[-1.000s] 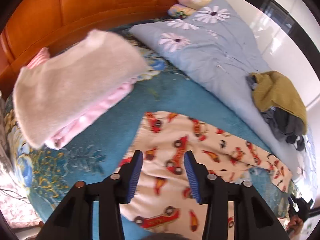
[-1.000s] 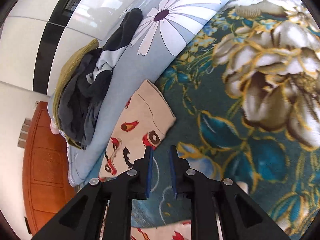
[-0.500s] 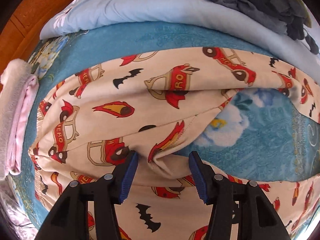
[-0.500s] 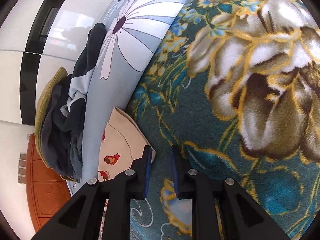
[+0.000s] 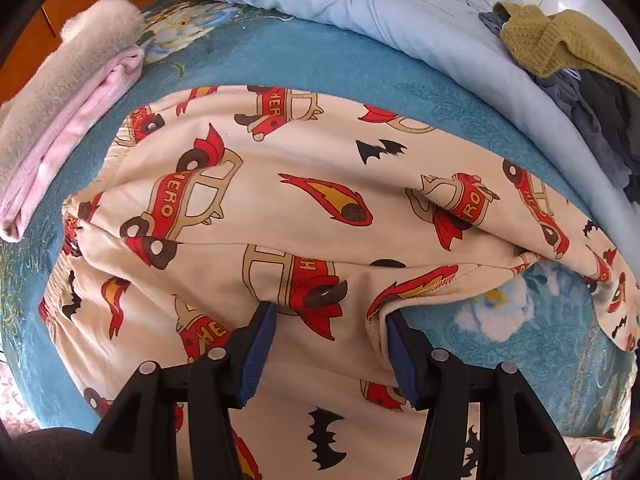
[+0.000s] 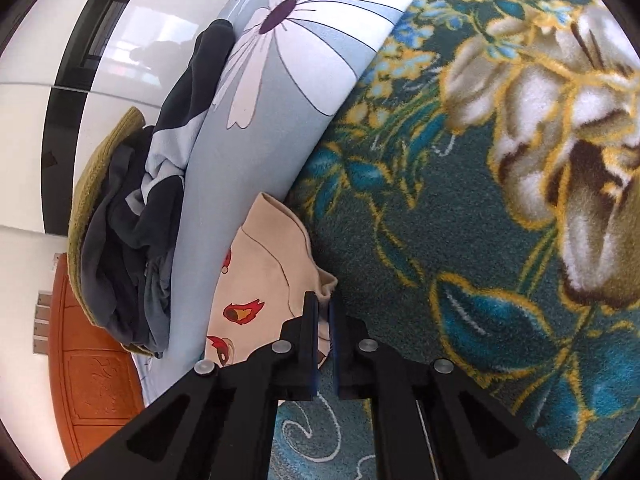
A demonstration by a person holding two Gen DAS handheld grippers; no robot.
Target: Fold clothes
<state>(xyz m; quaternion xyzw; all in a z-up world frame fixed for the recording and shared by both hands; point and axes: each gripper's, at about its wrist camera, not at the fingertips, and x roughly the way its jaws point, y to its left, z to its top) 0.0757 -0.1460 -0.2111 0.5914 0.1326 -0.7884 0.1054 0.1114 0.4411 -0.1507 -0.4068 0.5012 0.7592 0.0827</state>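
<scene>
Cream cotton trousers printed with red cars and black bats point(image 5: 304, 208) spread flat on teal floral plush blanket point(image 5: 304, 60) over bed. Left gripper point(image 5: 328, 320): fingers wide apart, resting on crotch seam fabric, nothing clamped. Right gripper point(image 6: 324, 312): fingers nearly closed, pinching cream trouser-leg cuff point(image 6: 326, 282). Nearby: folded beige-and-pink fleece stack point(image 5: 68, 92) at left; pale blue daisy-print duvet point(image 5: 400, 12) beyond trousers, carrying mustard knit and dark garments pile point(image 5: 568, 64).
</scene>
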